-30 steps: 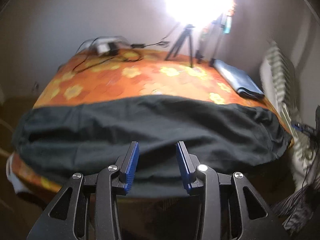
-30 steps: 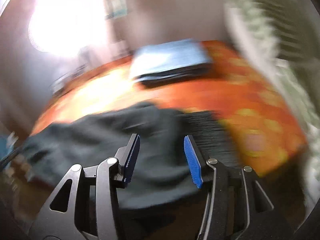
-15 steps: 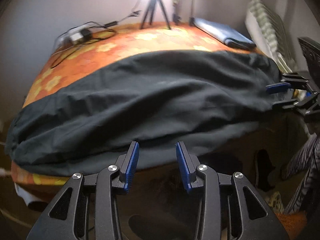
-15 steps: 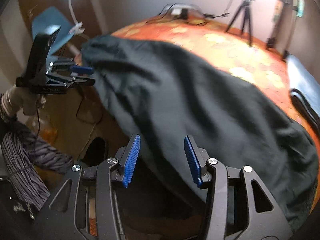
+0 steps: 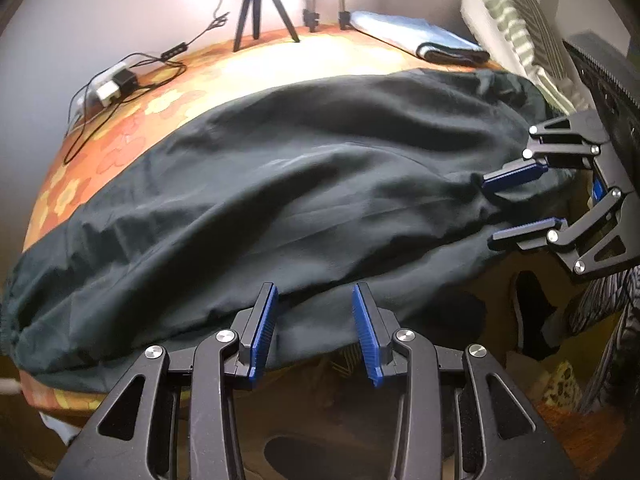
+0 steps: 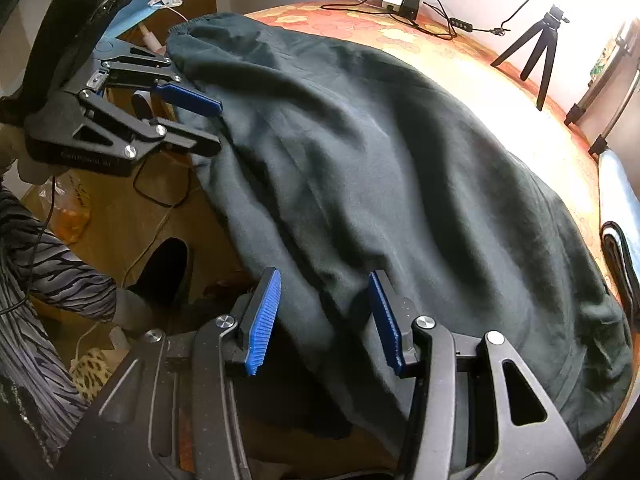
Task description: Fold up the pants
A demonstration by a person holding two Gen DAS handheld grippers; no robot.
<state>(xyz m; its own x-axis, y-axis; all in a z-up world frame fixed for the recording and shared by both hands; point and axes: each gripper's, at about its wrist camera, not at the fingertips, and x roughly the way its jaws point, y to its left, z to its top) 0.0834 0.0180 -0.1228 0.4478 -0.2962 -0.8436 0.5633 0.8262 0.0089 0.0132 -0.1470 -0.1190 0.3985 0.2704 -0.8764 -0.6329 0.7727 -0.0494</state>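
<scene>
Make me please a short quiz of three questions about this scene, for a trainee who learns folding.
1. True or false: the dark pants lie spread across the orange flowered table.
2. Which claw has cloth between its open fingers at the near edge? A) left claw only B) right claw only C) both
3. Fill in: the folded blue cloth lies at the far side, near the black ______.

Key: 1 true; 2 C; 3 tripod
</scene>
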